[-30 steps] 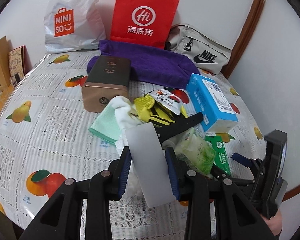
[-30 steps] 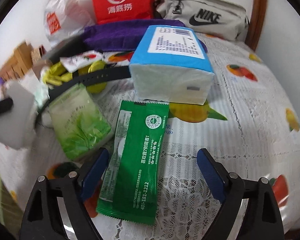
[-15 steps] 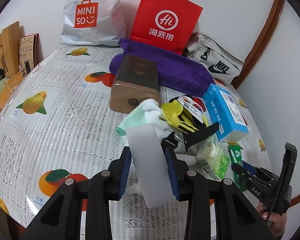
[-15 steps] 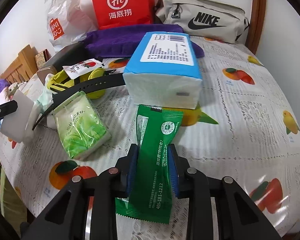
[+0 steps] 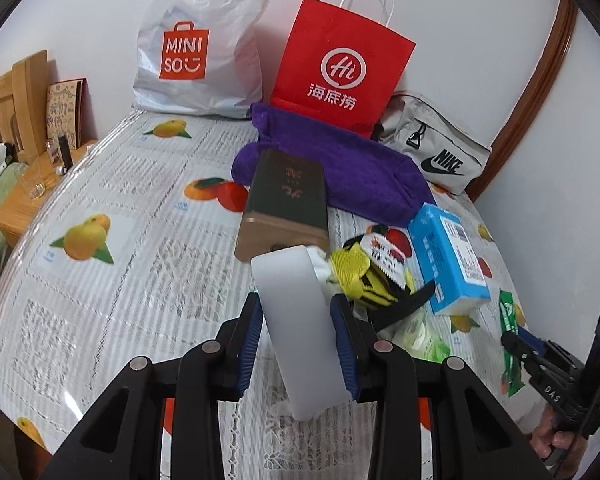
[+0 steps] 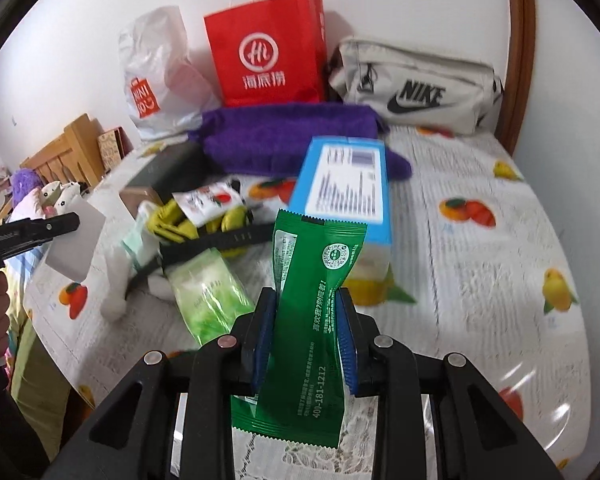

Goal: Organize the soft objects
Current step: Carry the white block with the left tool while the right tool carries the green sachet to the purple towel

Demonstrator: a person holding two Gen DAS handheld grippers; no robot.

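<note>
My left gripper (image 5: pixel 298 340) is shut on a plain white pack (image 5: pixel 296 328) and holds it above the table; the pack also shows in the right wrist view (image 6: pixel 74 246). My right gripper (image 6: pixel 306 340) is shut on a dark green sachet (image 6: pixel 312 312), lifted off the table; it shows at the right in the left wrist view (image 5: pixel 510 344). On the table lies a pile: a light green pack (image 6: pixel 210 296), a yellow glove (image 5: pixel 352 270), a white cloth (image 6: pixel 116 276), a black strap (image 6: pixel 216 240), a blue tissue pack (image 6: pixel 346 192) and a purple towel (image 5: pixel 352 164).
A brown box (image 5: pixel 286 204) stands left of the pile. A red paper bag (image 5: pixel 340 64), a white Miniso bag (image 5: pixel 198 48) and a grey Nike pouch (image 5: pixel 432 148) line the back wall. The fruit-print tablecloth (image 5: pixel 120 240) covers the table. A wooden stand (image 5: pixel 28 184) is at the far left.
My right gripper has closed on the green sachet and lifted it off the table. My left gripper has risen and drawn back to the left with the white pack.
</note>
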